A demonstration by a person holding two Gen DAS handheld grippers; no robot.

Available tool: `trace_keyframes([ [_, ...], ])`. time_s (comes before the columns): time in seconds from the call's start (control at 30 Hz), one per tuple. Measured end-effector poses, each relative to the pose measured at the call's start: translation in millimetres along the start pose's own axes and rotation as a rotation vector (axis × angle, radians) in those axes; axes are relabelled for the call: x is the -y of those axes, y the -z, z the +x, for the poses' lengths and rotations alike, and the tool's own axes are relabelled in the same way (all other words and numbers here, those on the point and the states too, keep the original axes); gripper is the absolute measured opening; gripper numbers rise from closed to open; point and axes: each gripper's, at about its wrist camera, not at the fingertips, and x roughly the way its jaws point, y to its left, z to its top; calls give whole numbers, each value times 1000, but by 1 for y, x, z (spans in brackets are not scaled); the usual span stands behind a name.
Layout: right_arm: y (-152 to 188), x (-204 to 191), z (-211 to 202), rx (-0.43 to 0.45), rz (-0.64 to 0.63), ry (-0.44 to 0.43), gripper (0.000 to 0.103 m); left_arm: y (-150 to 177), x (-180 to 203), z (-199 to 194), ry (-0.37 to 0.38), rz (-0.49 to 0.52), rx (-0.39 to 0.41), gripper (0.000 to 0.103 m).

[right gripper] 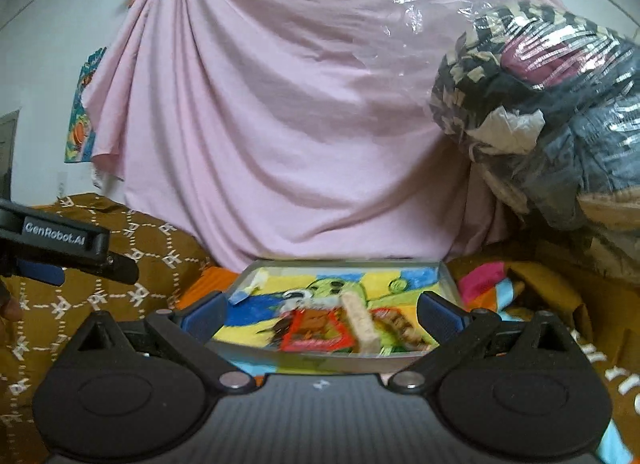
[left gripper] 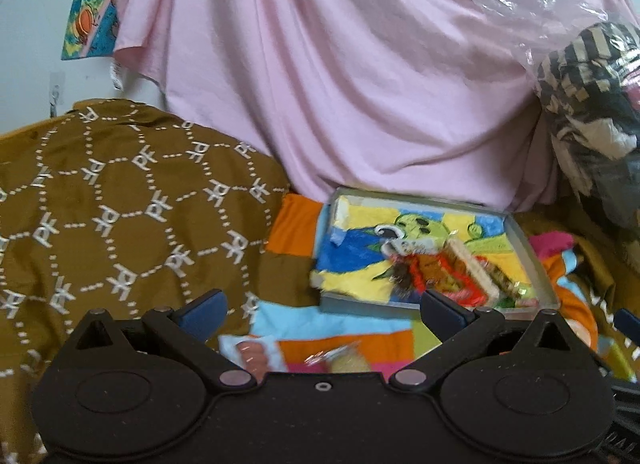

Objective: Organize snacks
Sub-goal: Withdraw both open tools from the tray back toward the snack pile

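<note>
Lying in a shallow grey tray [right gripper: 450,284], the snacks form a small heap toward its near right part. Tray floor is lined with a bright cartoon print: yellow, blue, green patches. Counted in the right wrist view, three packets are clear: one red-edged wrapper [right gripper: 316,330] with a brown picture, one pale beige wafer bar [right gripper: 362,322] lying across it, one brown patterned packet [right gripper: 404,326] to the right. Motion blur hides any further count.

Left wrist view: same tray [left gripper: 536,260], with two more packets outside it on the multicoloured patchwork blanket [left gripper: 360,338] just in front of the tongs, one pale blue packet [left gripper: 252,352] and one shiny-ended packet [left gripper: 340,358].

Left tongs [left gripper: 320,310]: released, jaws wide apart, nothing between them. Right tongs [right gripper: 320,312]: also released, empty, hovering at the tray's near rim.

Behind: one pink draped sheet [right gripper: 280,104], one brown monogram cloth [left gripper: 120,200], one clear plastic bag of clothes [right gripper: 552,104].
</note>
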Motion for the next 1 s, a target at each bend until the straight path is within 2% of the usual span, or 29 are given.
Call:
trace_keyframes([
  [0.3, 11, -15, -28, -106, -9, -16, 103, 36, -31, -29, -13, 32, -71, 102],
  [0.5, 24, -25, -36, -197, -12, -31, 103, 57, -46, -30, -11, -18, -184, 102],
  [0.63, 33, -32, -36, -266, -25, -32, 103, 66, -47, -26, -13, -19, -254, 102],
  [0.8, 45, -37, -31, -369, -24, -34, 103, 76, -42, -21, -24, 30, -314, 102],
  [1.0, 51, -37, -24, -437, -19, -36, 103, 84, -36, -16, -17, 78, -366, 102],
])
